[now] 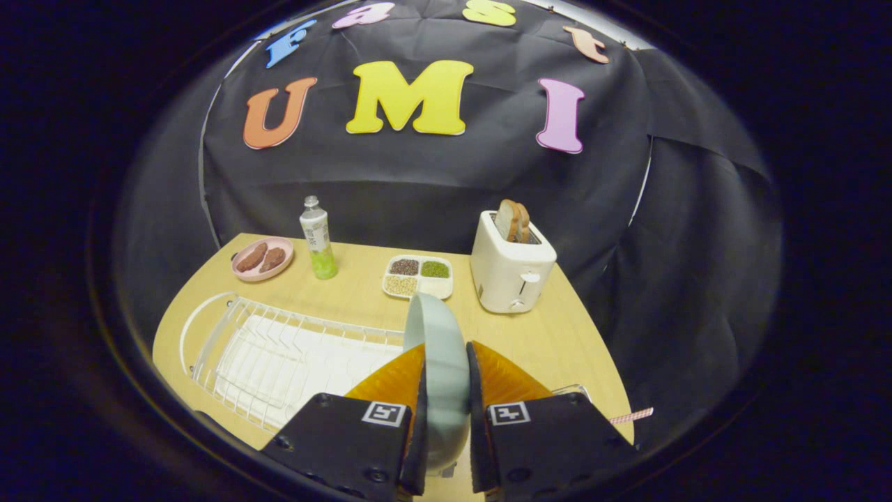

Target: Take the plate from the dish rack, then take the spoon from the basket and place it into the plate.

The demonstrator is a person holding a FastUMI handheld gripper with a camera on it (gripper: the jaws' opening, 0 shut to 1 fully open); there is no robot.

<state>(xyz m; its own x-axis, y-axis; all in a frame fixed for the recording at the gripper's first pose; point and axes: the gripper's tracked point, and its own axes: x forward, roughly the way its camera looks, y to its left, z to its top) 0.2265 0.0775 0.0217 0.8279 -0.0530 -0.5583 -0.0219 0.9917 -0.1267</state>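
Standing on edge between the two fingers, the pale grey-green plate (437,362) is pinched by the gripper (446,380), one finger pressing each face, so the jaws are closed to a narrow gap on the plate's rim. It sits above the right end of the white wire dish rack (279,355), which lies on the wooden table (557,341) just ahead and to the left of the fingers.

One square black-and-white marker is fixed on each finger block, two in all; they carry a pattern, not readable words.

Beyond the plate are one white toaster (512,272) with two slices of bread (513,219) upright in its slot, one white divided tray (418,276) with four compartments, three holding dark, green and pale grains, one clear bottle (318,238) with green liquid in the bottom and a label too small to read, and one pink dish (263,259) holding two brown pieces. A thin striped stick (631,417) pokes out past the right finger at the table's edge.
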